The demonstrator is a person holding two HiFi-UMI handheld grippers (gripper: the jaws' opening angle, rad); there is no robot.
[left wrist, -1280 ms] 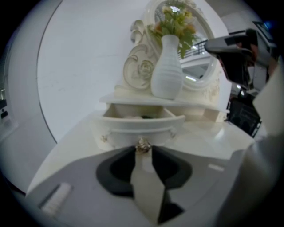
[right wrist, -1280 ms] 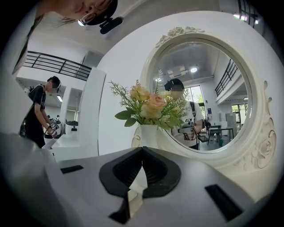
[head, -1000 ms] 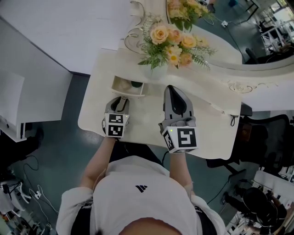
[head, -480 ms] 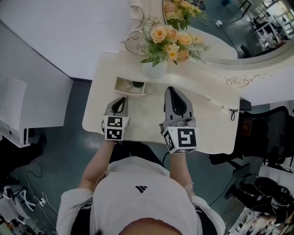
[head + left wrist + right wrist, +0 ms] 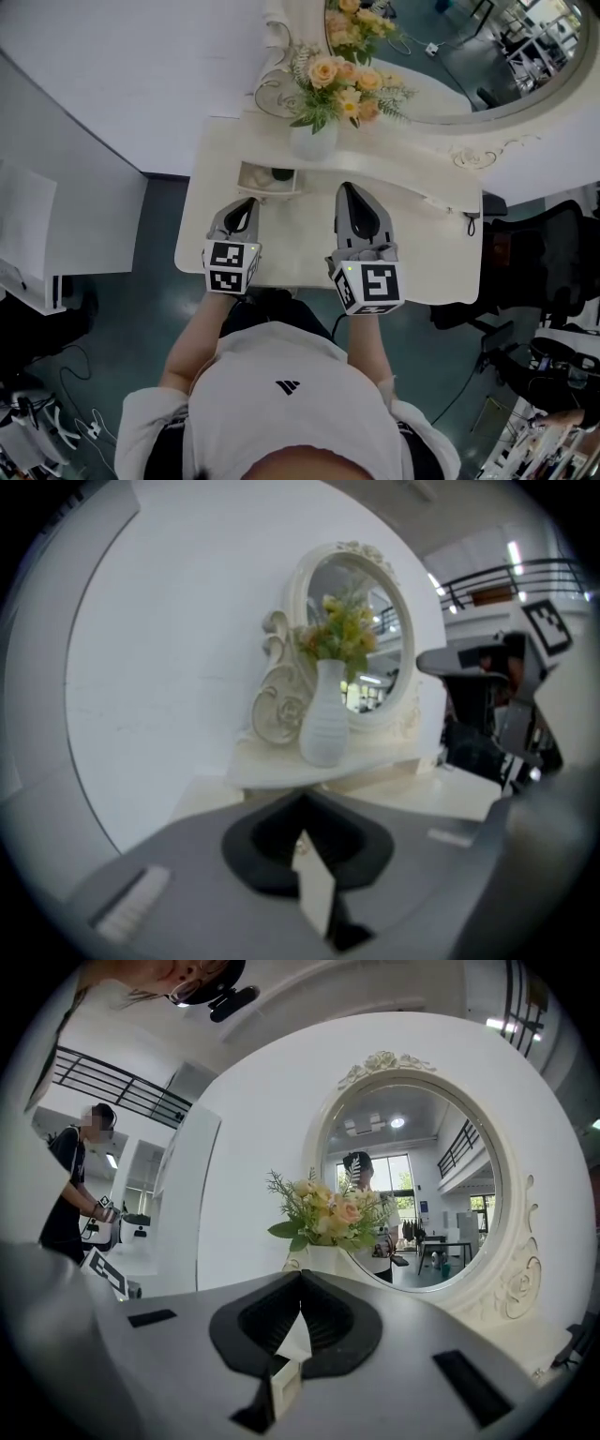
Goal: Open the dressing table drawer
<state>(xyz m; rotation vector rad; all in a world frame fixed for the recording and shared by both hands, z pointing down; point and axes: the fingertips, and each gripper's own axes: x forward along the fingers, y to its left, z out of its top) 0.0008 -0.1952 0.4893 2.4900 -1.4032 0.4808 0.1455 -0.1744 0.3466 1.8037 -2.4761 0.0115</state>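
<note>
both clenched empty above the surface (image 5: 427, 258): left tongs (image 5: 246, 202), just closed on nothing, right tongs (image 5: 349, 188); drawer (image 5: 263, 179) standing open, best left unbumped while withdrawing.

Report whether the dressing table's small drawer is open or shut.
Open. The drawer stands pulled out from the dressing table, its inside showing from above with a small dark thing in it.

No legible text — only a shirt logo (image 5: 288, 384)
</note>
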